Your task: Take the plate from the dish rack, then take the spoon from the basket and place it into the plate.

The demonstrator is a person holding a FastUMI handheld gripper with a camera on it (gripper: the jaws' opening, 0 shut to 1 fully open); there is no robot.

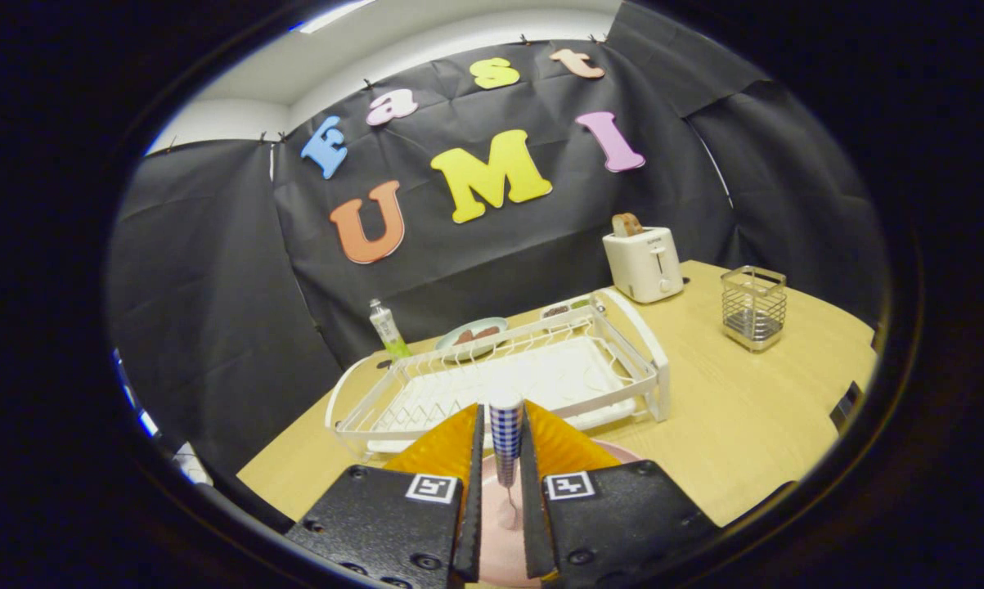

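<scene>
My gripper (504,421) is shut on the spoon (505,438), both fingers pressing its blue-checked handle. The handle stands up between the fingertips, and the thin metal neck points down toward me. Under the fingers a pink plate (614,450) lies on the wooden table, showing in the gap between them and past the right finger. The white dish rack (651,360) stands just beyond the fingertips with nothing in it. Farther back to the right, a small wire basket (753,307) sits on the table.
A white toaster (643,263) holding a slice of bread stands behind the rack by the booth wall. Behind the rack's far side are a small green bottle (387,327) and a plate of food (471,334). Bare table (745,409) lies between rack and basket.
</scene>
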